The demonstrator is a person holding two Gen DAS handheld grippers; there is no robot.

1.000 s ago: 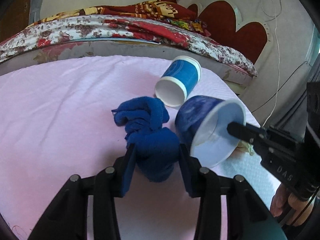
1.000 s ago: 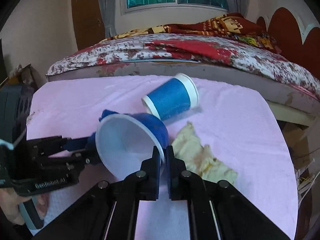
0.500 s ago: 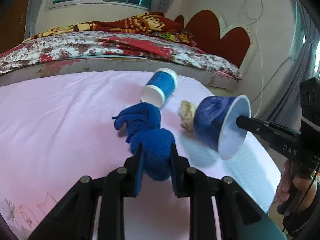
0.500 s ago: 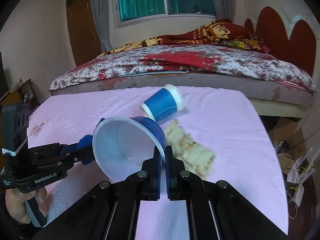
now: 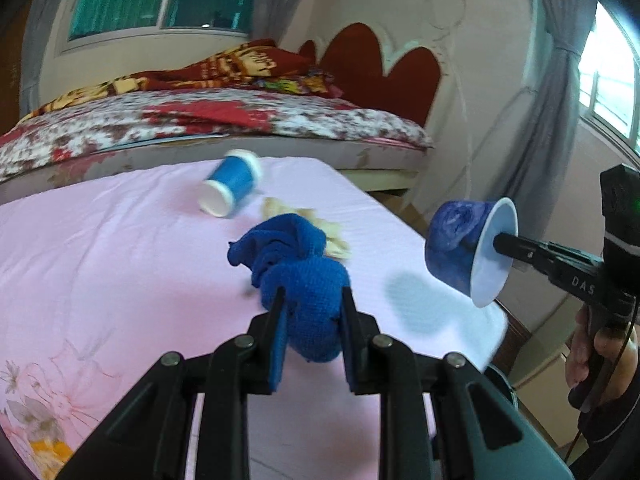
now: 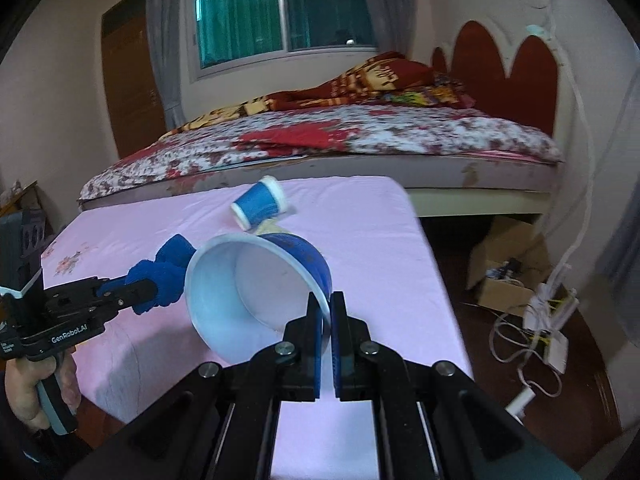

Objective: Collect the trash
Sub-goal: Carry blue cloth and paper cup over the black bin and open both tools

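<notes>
left gripper (image 5: 310, 312): clamped on the balled-up blue cloth (image 5: 304, 276), squeezing the fat end so the loose bit just hangs out front, off the pink sheet (image 5: 120, 248)

right gripper (image 6: 326, 308): pinched nearly flat on the rim of the blue paper bowl (image 6: 256, 284), which is why it tips sideways with the mouth facing the camera

still on the sheet: the blue cup (image 5: 230, 184) lying on its side, crumpled yellowish tissue (image 5: 304, 224) right next to it

vs a second ago: both pieces were low by the cup, now they're lifted and pulled back; bowl has swung out past the bed's edge, probably heading for a bin I can't see
</notes>
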